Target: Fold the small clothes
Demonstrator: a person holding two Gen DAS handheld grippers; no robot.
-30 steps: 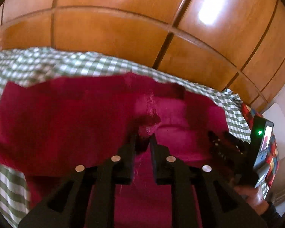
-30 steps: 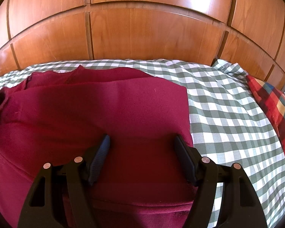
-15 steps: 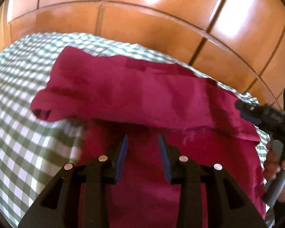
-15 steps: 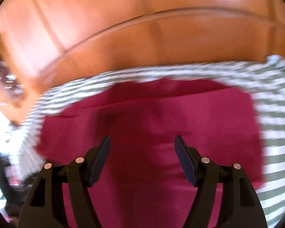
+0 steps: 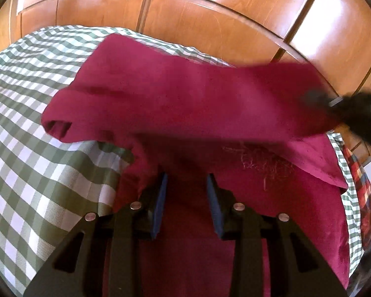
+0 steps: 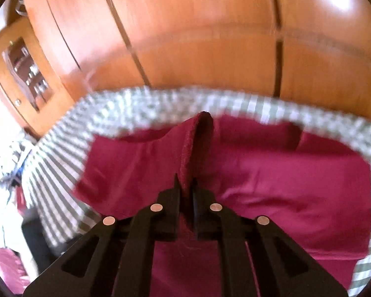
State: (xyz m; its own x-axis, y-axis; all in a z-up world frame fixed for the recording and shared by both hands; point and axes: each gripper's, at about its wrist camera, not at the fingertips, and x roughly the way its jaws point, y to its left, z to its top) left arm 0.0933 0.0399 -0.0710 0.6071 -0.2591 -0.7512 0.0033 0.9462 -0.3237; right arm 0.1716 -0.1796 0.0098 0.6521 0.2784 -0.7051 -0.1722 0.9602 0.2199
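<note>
The right hand-held gripper pinches a raised fold of the maroon garment lying on the checked bedsheet, while the left hand-held gripper hovers open above it.

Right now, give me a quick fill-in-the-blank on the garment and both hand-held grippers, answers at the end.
1. The right hand-held gripper is shut on a fold of the ____ garment.
2. The left hand-held gripper is ____, with nothing between its fingers.
3. The garment lies on a green-and-white ____ bedspread.
4. Behind the bed stand ____ panels.

Answers: maroon; open; checked; wooden
</note>
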